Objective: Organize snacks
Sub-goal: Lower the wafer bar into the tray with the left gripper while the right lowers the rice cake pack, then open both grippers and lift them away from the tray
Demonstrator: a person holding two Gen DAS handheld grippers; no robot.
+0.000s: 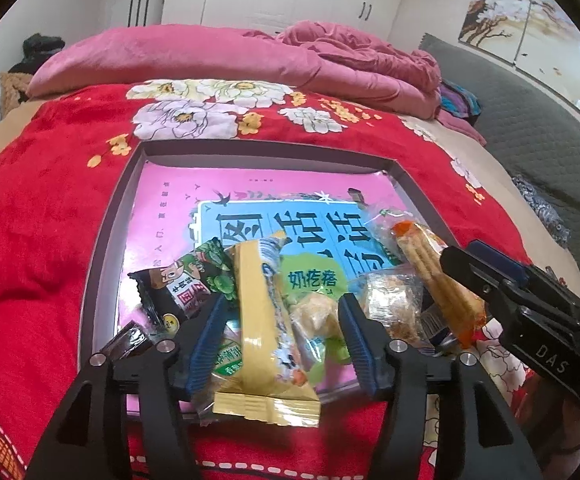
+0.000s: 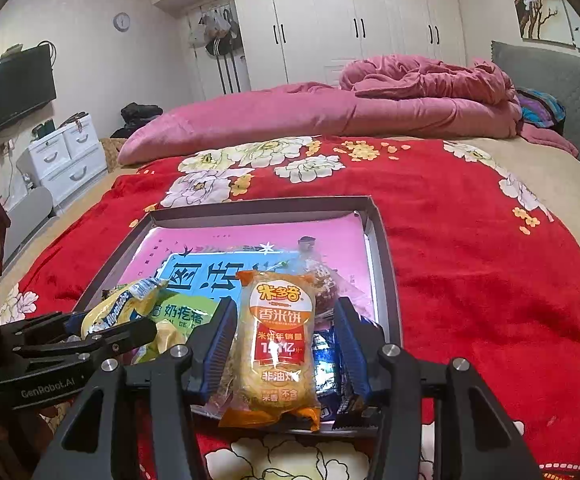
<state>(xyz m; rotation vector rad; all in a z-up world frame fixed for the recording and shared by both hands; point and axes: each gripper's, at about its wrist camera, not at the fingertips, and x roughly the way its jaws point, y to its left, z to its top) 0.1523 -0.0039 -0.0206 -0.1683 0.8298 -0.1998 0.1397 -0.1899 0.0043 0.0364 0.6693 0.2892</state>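
Note:
A shallow grey box (image 1: 110,216) with a pink and blue printed sheet inside lies on the red flowered blanket; it also shows in the right wrist view (image 2: 381,248). Several snack packets are piled at its near end. My left gripper (image 1: 284,308) is open, its jaws either side of a long yellow packet (image 1: 262,320). My right gripper (image 2: 286,320) is open around an orange rice-cracker packet (image 2: 278,344), which also shows in the left wrist view (image 1: 437,276). A black packet (image 1: 170,288) and a green packet (image 1: 313,280) lie beside the yellow one.
A pink quilt (image 2: 329,116) is heaped at the far side of the bed. A grey headboard (image 2: 549,80) is on the right. White drawers (image 2: 66,156) and a wall TV (image 2: 10,88) stand at left. A blue packet (image 2: 325,364) lies beside the rice crackers.

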